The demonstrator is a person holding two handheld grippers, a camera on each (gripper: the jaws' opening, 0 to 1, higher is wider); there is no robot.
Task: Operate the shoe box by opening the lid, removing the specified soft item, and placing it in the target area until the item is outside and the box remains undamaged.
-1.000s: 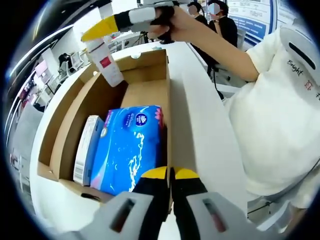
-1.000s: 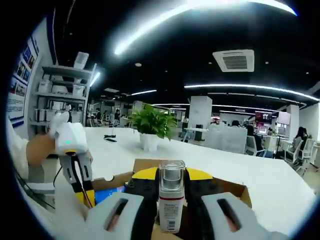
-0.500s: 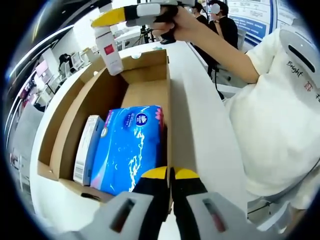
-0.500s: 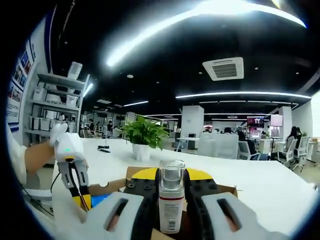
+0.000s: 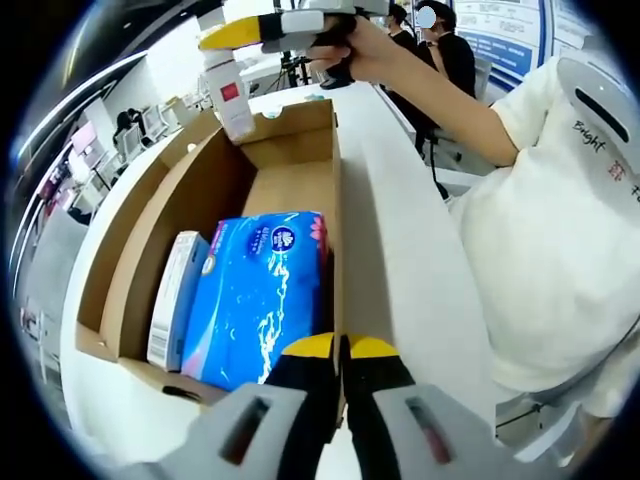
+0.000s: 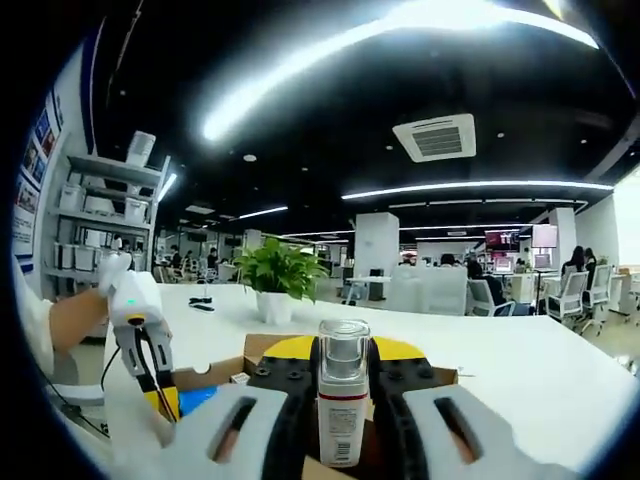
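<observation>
One white bottle (image 6: 342, 405) — clear cap, red label; right gripper (image 6: 342, 352) clamping it

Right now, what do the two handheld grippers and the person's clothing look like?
Both grippers, left and right, have black jaws with yellow tips on pale grey bodies with dark slots. In the right gripper view, the left one shows a green light and black cable. The person wears a white short-sleeved shirt with dark lettering.

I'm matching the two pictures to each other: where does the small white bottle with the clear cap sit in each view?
Left gripper view: bottle at top, hanging from the right gripper above the box's far end.
Right gripper view: bottle at bottom centre, upright between that gripper's jaws.
Shared landmark: the open cardboard box.
</observation>
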